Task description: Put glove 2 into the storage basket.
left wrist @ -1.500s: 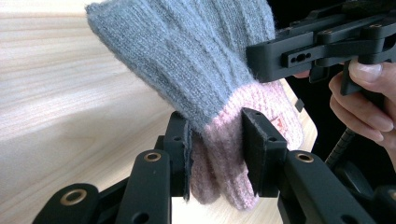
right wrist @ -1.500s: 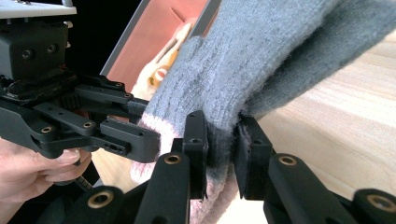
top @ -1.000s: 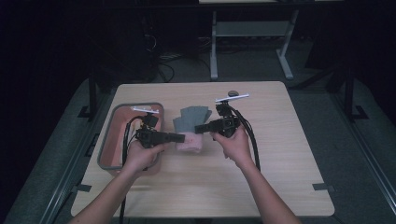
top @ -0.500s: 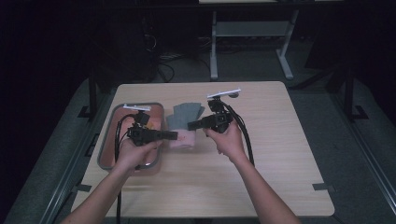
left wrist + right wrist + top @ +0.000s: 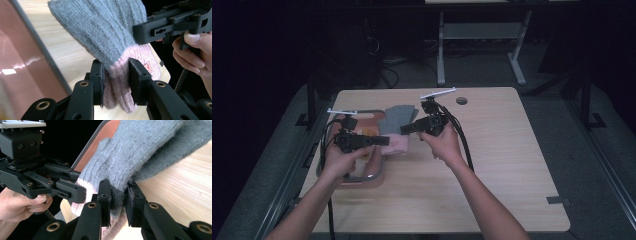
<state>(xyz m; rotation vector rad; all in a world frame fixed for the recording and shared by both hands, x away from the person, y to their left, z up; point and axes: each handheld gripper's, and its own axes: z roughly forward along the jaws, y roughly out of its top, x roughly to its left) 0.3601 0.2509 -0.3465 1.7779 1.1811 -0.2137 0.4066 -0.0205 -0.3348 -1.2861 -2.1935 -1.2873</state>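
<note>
Grey knitted wool glove with pink cuff (image 5: 110, 37) held between two grippers, lifted above light wooden table (image 5: 492, 165), just beside pink metal tray with grey rim (image 5: 371, 176). Left gripper (image 5: 115, 76) clamped on pink cuff part, pads pressing knit from both sides. Right gripper (image 5: 117, 195) clamped on grey part near cuff, fabric squeezed between pads. In high view, glove (image 5: 397, 122) hangs between both grippers, partly over tray edge. Left hand (image 5: 339, 160) near tray, right hand (image 5: 444, 145) over table middle. Grey fingers of glove hang toward table.

glove (image 5: 396, 131) between claws, partly over tray (image 5: 371, 179).
</note>
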